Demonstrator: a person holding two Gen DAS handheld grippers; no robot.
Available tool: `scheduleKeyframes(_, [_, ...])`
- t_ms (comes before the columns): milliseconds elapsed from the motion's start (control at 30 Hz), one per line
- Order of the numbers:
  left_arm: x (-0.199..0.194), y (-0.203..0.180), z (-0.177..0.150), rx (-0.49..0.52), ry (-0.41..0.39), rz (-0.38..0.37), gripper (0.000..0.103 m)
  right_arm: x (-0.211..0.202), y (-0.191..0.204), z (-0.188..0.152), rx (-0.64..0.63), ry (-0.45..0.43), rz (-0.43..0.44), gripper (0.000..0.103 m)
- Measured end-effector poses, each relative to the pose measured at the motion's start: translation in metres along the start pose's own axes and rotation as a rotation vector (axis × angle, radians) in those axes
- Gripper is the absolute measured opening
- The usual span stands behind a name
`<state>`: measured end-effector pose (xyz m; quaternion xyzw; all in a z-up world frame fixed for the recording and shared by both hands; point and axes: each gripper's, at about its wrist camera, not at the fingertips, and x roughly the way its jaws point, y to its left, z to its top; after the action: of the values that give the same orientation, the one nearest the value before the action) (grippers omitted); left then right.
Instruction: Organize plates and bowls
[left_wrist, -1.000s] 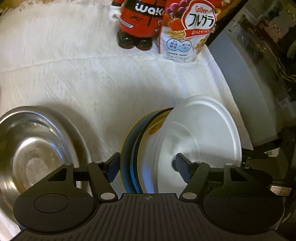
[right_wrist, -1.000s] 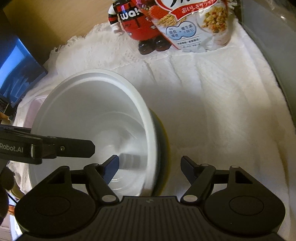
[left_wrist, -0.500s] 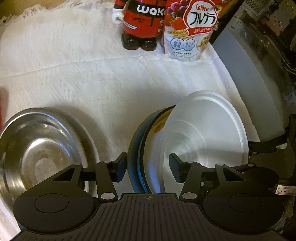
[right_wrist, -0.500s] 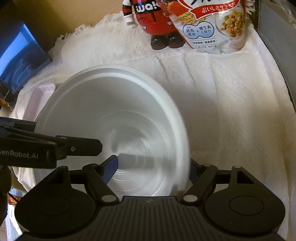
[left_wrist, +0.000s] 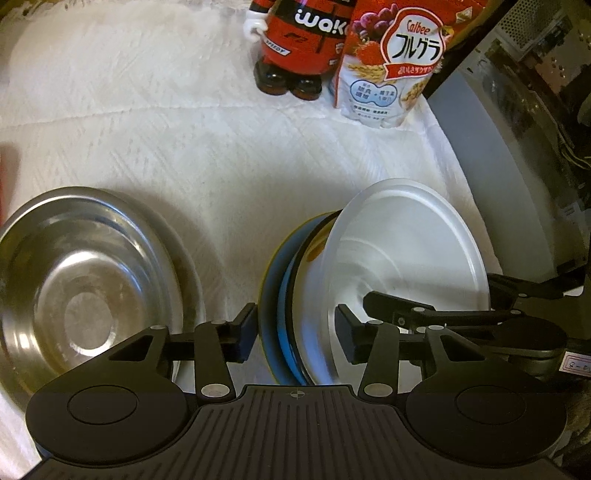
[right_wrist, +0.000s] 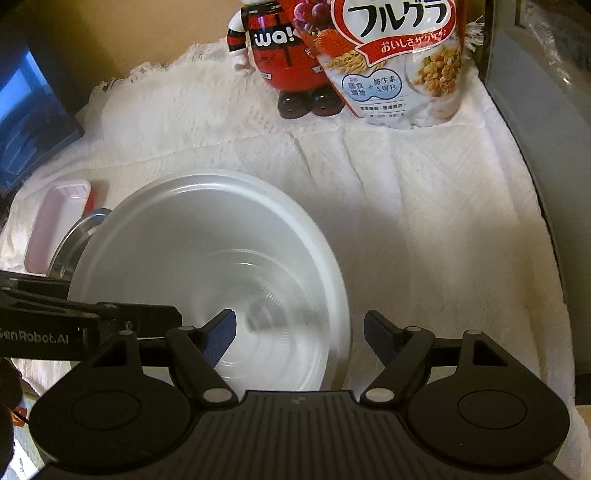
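Observation:
A white plastic bowl (left_wrist: 406, 251) (right_wrist: 207, 266) sits nested on a stack of a white, a blue and a yellow-rimmed dish (left_wrist: 280, 295). My left gripper (left_wrist: 295, 328) straddles the near rim of that stack, jaws narrowed around it; contact is unclear. My right gripper (right_wrist: 299, 328) is open, its jaws either side of the white bowl's right rim, one inside and one outside. A steel bowl (left_wrist: 85, 288) on a white plate sits left of the stack.
All rests on a white cloth (right_wrist: 424, 221). A red figure bottle (left_wrist: 303, 44) and a cereal bag (left_wrist: 391, 62) stand at the back. A pink tray (right_wrist: 55, 225) lies far left. A grey appliance (left_wrist: 498, 166) borders the right side.
My left gripper's jaws have narrowed around the stack's rim. The right view has pulled back and turned; the white bowl now shows more face-on between the right jaws.

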<state>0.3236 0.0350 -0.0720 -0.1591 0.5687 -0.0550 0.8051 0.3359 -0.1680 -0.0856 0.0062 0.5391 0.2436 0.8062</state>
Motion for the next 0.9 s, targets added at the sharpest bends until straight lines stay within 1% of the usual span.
scheduleKeyframes(167, [0.001, 0.002, 0.0, 0.003, 0.003, -0.01, 0.05, 0.006, -0.002, -0.003, 0.011, 0.029, -0.005, 0.077])
scheduleKeyframes(300, [0.008, 0.002, -0.001, -0.001, 0.026, -0.009, 0.05, 0.012, -0.004, -0.005, 0.041, 0.052, 0.02, 0.077])
scheduleKeyframes(567, [0.01, 0.0, -0.001, -0.017, 0.037, 0.002, 0.049, 0.015, -0.005, -0.005, 0.04, 0.048, 0.051, 0.076])
scheduleKeyframes(900, [0.005, -0.018, 0.001, 0.022, 0.019, 0.039, 0.051, 0.01, -0.015, -0.012, 0.044, 0.037, 0.075, 0.075])
